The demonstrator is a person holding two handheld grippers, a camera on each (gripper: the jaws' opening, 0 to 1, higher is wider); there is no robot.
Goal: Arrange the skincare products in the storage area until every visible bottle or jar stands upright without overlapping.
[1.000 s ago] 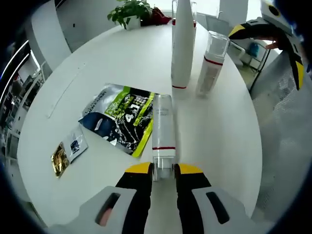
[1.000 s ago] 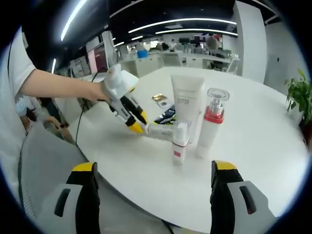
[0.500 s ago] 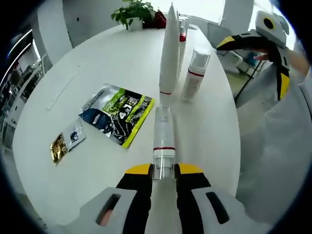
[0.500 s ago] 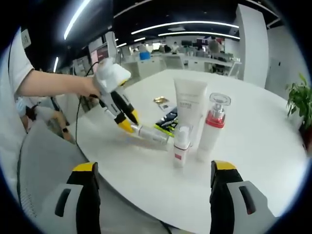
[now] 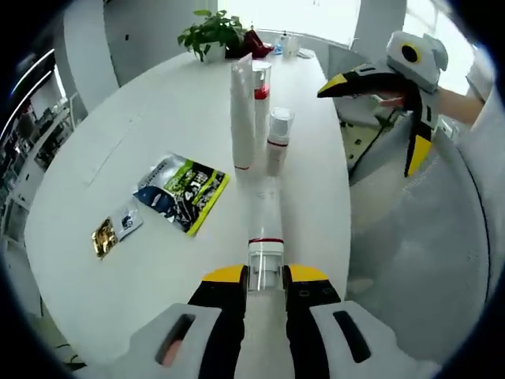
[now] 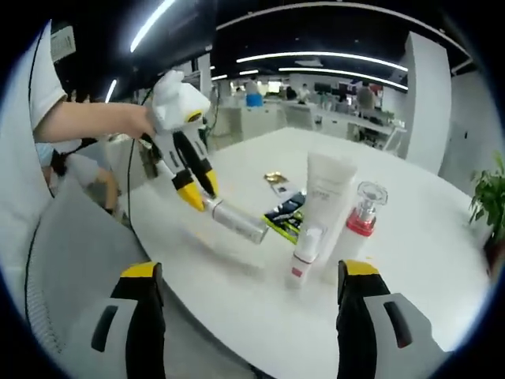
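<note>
A slim bottle [image 5: 264, 223] is clamped by its cap in the left gripper [image 5: 265, 276]; the right gripper [image 6: 245, 304] is held wide open, empty. If tipped carelessly, the standing tube [image 6: 325, 207] nearby could be toppled.

Glossy foil pouch [image 5: 180, 192] on a smooth matt white table [image 5: 118, 260].

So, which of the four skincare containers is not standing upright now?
The clear bottle clamped at its cap end by the left gripper, held tilted above the table. The white tube, pump bottle and small bottle all stand upright.
</note>
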